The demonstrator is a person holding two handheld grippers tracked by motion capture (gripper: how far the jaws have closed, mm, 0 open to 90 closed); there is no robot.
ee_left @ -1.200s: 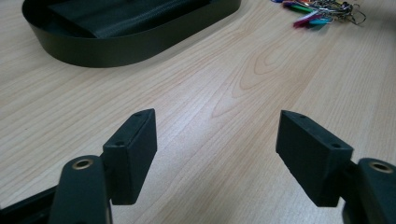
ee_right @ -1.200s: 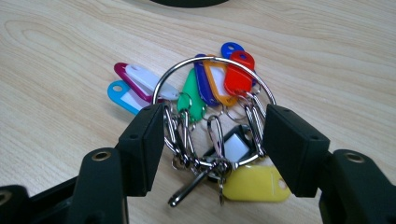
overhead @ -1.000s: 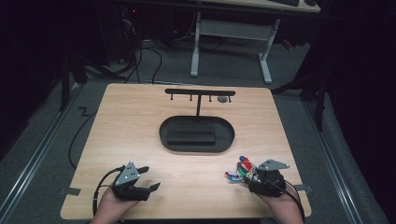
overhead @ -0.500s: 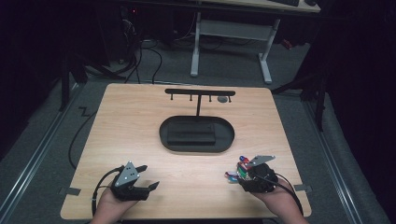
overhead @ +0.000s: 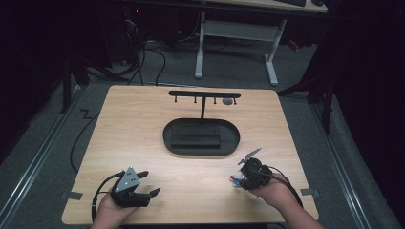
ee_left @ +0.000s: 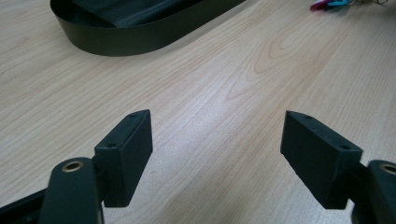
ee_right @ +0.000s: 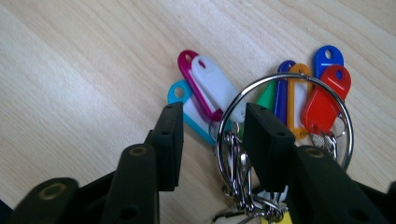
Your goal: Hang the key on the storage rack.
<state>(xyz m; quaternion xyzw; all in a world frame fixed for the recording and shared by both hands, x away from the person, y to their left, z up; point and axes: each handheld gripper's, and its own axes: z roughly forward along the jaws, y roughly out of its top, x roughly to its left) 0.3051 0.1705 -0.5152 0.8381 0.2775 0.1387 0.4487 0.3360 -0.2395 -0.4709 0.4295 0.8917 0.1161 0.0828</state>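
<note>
A metal key ring with several coloured plastic tags lies on the wooden table at the front right. My right gripper points down on it, jaws partly apart and straddling the ring's left edge, with nothing pinched. From above, the right gripper covers most of the tags. My left gripper rests at the front left, open and holding nothing. Its jaws stand wide over bare wood, and the tags lie far off at the top right.
A black oval tray holding a dark block sits mid-table; its wall shows ahead of the left gripper. Behind it stands a black T-shaped rack with small hooks. Cables hang off the table's left edge.
My right gripper has shifted left and tipped down onto the key ring, now covering most of the tags. The left gripper has stayed in place.
</note>
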